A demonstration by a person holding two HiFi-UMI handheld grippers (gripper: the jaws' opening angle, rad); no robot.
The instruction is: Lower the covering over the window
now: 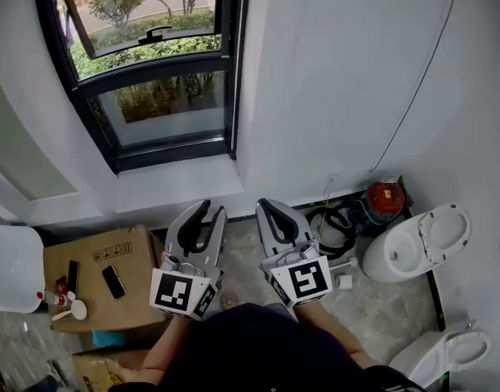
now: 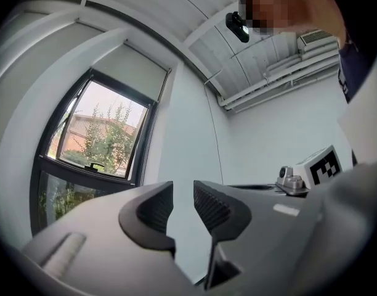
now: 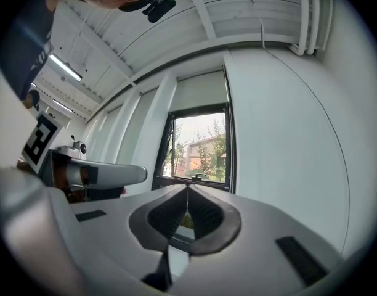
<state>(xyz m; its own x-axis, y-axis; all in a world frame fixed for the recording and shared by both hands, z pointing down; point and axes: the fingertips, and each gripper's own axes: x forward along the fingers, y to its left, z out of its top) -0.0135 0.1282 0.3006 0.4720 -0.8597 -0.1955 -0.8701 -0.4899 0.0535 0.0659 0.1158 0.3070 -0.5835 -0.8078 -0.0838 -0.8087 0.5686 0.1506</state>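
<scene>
A pale, off-white roller blind [image 2: 130, 73] sits drawn only part of the way down at the top of the black-framed window [image 1: 164, 109], covering a band of the upper opening in both gripper views, while the glass below it shows green shrubs and trees. In the head view the window's upper sash is tilted open and a white sill runs along its lower edge. The left gripper [image 1: 209, 212], a grey two-jaw tool with dark ribbed pads, is held low in front of the sill; its own view shows the jaws standing apart with a clear gap and only the white wall behind them, nothing between the pads. The right gripper [image 1: 266, 204] is just beside it, towards the wall corner; its jaws are together, the ribbed pads meeting at the tips with nothing clamped, and the window shows beyond them. Each gripper carries a white cube with black square markers near the person's hands. A thin cord [image 1: 421, 80] hangs down the white wall to the right of the window; what it is joined to cannot be told. On the floor at the left stands a brown cardboard box [image 1: 127, 256] with a black phone [image 1: 113, 282] lying near its middle. Along the floor's right edge are a white ceramic toilet [image 1: 421, 239] and a coiled black hose [image 1: 336, 223] against the wall.
</scene>
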